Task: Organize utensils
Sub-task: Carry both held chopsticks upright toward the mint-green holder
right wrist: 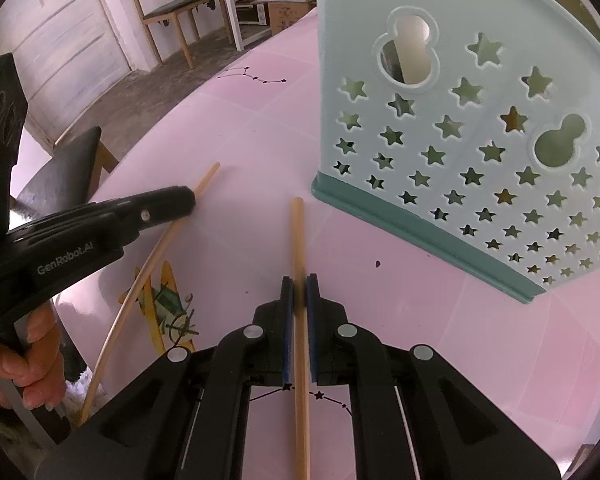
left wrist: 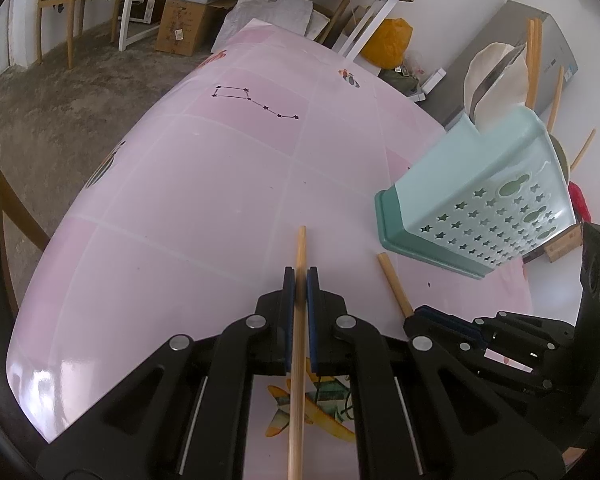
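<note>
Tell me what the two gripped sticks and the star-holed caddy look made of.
Left chopstick and right chopstick: probably bamboo or wood, matte tan, uniform. Caddy: likely moulded plastic, smooth pale mint with darker teal base, cleanly cut star holes.

the left gripper (left wrist: 301, 280) is clamped on a wooden chopstick (left wrist: 299, 344) that runs forward between its blue pads over the pink desk (left wrist: 188, 184). to its right the right gripper (left wrist: 428, 316) pinches a second chopstick (left wrist: 394, 282), near a pale green star-holed utensil holder (left wrist: 480, 204) with utensils standing in it
</note>
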{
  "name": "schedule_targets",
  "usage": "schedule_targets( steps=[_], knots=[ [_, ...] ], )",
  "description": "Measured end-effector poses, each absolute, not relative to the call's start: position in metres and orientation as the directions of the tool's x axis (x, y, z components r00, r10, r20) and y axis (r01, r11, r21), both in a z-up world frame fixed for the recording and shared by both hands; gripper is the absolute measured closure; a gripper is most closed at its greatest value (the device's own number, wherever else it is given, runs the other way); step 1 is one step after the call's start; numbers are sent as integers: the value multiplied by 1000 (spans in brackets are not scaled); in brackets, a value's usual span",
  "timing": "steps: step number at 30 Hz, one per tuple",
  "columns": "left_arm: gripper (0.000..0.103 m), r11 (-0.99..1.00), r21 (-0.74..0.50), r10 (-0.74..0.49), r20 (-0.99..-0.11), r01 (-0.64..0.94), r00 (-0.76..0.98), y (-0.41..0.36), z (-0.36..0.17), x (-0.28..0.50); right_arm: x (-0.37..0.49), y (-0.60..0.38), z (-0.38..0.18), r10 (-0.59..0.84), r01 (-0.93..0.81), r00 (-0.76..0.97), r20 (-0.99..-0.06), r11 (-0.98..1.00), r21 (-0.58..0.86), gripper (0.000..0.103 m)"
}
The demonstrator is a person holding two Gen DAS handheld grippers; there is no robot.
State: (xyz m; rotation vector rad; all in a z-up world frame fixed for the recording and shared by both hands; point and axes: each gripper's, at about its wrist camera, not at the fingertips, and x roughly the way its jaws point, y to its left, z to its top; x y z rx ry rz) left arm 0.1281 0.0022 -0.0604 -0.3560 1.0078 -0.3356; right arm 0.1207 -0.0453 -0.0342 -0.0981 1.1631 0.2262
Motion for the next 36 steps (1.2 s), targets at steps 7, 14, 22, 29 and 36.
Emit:
schedule_targets(
  steps=[7, 14, 22, 29, 36],
  knots=[
    [99, 882, -459, -449, -742, 111, 498, 5, -59, 126, 118, -49, -30, 128, -223, 387, -913, 974, 43, 96],
    [99, 874, -471, -461, -730, 119, 505, 4, -55, 122, 115, -55, -24, 123, -209, 403, -907, 977, 40, 96],
    [99, 870, -479, -467, -718, 120, 517, 3, -51, 120, 113, -63, -15, 130, -202, 418, -899, 978, 47, 96],
    [99, 869, -481, -467, -718, 117, 516, 3, -50, 121, 115, -66, -13, 134, -200, 423, -896, 979, 52, 96],
    [99, 867, -485, -466, -715, 110, 520, 7, -50, 124, 114, -65, -10, 130, -201, 426, -895, 979, 47, 96]
  ],
)
